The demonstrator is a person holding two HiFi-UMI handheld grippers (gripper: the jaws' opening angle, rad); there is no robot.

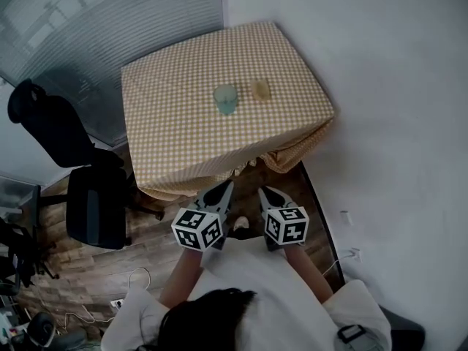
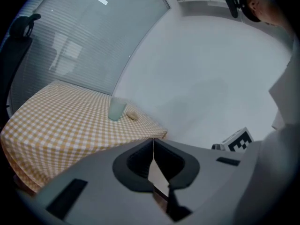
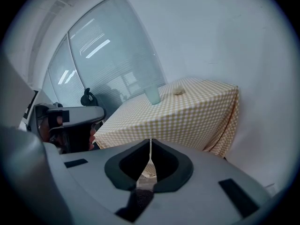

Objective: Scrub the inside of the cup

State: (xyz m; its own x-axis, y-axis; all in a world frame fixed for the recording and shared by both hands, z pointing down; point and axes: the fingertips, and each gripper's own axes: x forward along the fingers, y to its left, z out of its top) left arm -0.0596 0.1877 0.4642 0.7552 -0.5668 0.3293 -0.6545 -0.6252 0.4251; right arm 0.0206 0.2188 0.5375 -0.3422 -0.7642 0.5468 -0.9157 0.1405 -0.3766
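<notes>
yellow checked tabletop with a pale green cup standing on it
the cup stands upright near the middle of the tabletop, a bit toward the far side. a small tan lump lies just beside the cup on its right, and the two do not touch. the left claw is closed all the way and has nothing in it. the right claw is closed tight too and holds nothing. both claws are side by side in front of the person, off the near edge of the tabletop and well apart from the cup. a black office chair stands on the wood floor to the left. a white wall is on the right.
</notes>
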